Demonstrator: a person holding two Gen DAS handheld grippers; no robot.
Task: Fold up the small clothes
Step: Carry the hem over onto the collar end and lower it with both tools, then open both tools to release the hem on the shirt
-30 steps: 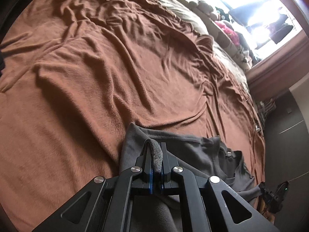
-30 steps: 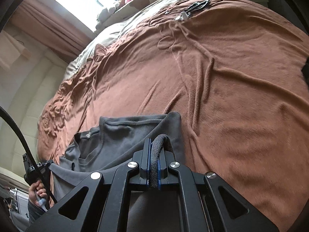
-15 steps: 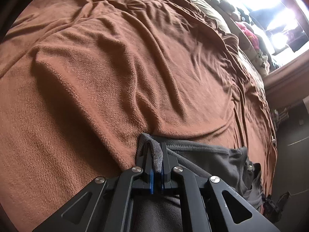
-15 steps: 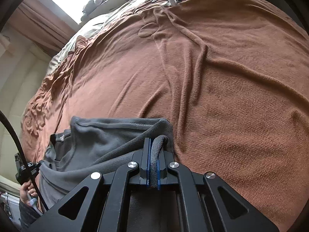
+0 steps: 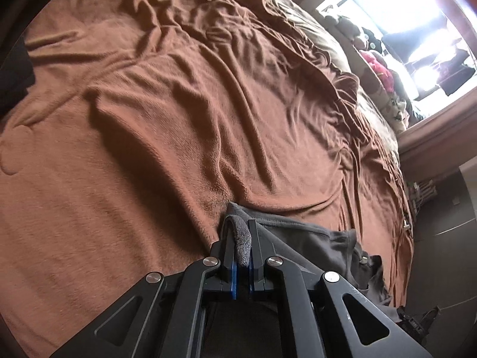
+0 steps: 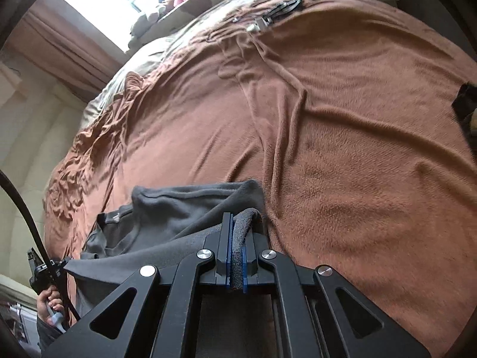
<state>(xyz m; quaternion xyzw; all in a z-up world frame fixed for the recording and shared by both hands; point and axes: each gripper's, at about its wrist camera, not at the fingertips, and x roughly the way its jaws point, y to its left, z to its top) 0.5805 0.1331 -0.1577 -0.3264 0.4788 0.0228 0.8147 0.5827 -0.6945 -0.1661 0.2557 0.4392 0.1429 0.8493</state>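
Note:
A dark grey garment [image 5: 301, 238] lies over the near part of a brown blanket [image 5: 179, 125] on a bed. My left gripper [image 5: 242, 232] is shut on one corner of it; a rolled grey fold sticks up between the pads. In the right wrist view the same grey garment [image 6: 179, 208] spreads to the left, and my right gripper [image 6: 238, 238] is shut on its other corner, cloth bunched between the blue pads. The cloth stretches between the two grippers, and the left gripper [image 6: 44, 268] shows at the far left in a hand.
The wrinkled brown blanket [image 6: 342, 134] covers the whole bed. Soft toys and a pink item [image 5: 378, 68] line the bright window sill. Dark straps with a buckle [image 6: 268, 18] lie at the far edge of the bed. A dark object [image 6: 465, 101] sits at the right edge.
Both grippers pushed forward over the blanket with the garment corners, then drew back again; the grey cloth shows about as it did a second ago. The grips have not changed.

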